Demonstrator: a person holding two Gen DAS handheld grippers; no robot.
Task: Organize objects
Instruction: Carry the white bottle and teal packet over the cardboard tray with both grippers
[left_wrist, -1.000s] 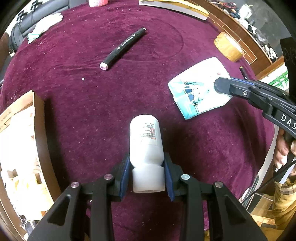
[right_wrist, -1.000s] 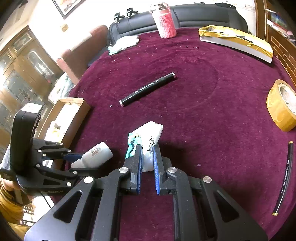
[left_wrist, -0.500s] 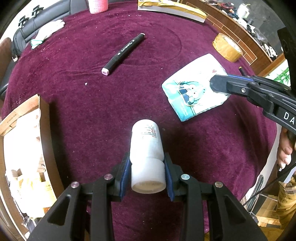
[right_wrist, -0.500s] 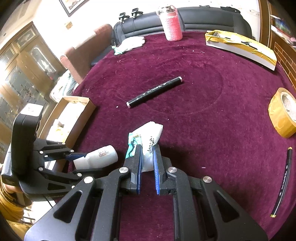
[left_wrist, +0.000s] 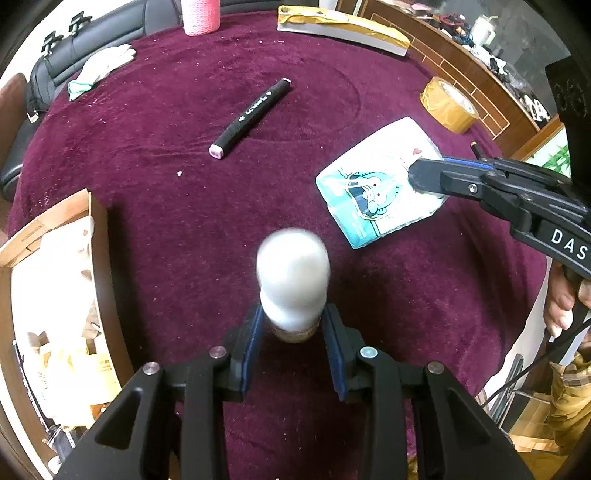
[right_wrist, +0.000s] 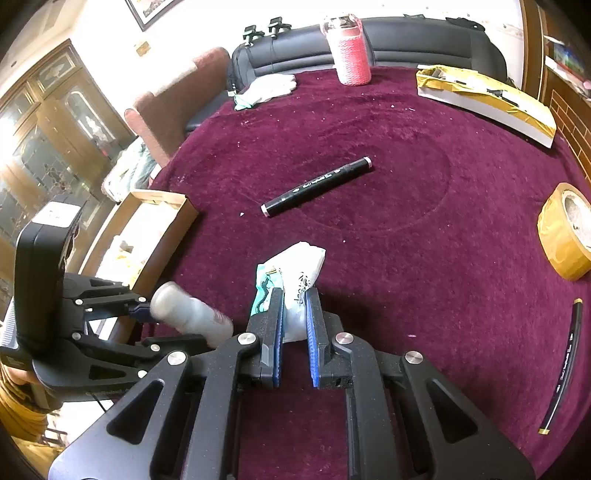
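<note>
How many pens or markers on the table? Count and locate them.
2. A black marker lies mid-table; a black pen lies near the right edge, by the tape roll. Others may hide in the cardboard box.

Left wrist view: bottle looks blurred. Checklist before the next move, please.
1. White bottle between the left gripper jaws, which are closing: ok.
2. Bottle grip firm: cannot tell, the bottle is blurred.
3. Right gripper shut on tissue pack: ok.
4. Cardboard box open, at the table edge: ok.
5. Marker clear of both grippers: ok.
</note>
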